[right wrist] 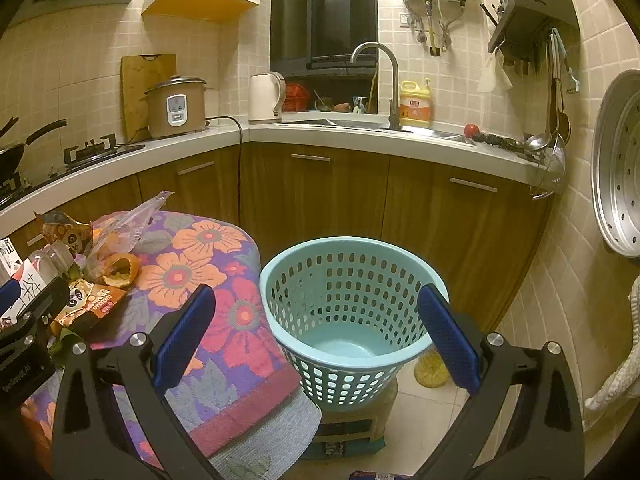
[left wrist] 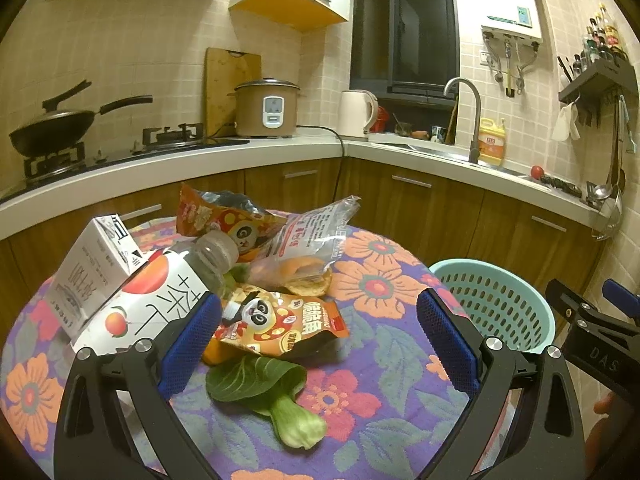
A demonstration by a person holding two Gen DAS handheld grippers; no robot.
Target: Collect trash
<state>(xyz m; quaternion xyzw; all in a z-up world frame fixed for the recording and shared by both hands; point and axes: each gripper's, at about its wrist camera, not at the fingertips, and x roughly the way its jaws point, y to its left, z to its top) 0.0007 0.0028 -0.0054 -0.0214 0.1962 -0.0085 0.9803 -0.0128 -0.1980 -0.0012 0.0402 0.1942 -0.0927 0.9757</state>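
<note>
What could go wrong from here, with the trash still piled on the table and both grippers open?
1. The panda snack wrapper lies over a bok choy leaf and orange peel; the open left gripper may pinch only one and drag the others.
2. The bottle leans on the milk carton; a nudge could roll it off.
3. The teal basket sits on a box beside the table, so a dropped item may miss.

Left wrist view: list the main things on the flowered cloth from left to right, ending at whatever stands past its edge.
White carton → peach tea bottle → panda snack packet → clear plastic bag → teal basket, standing off the cloth's right edge.
</note>
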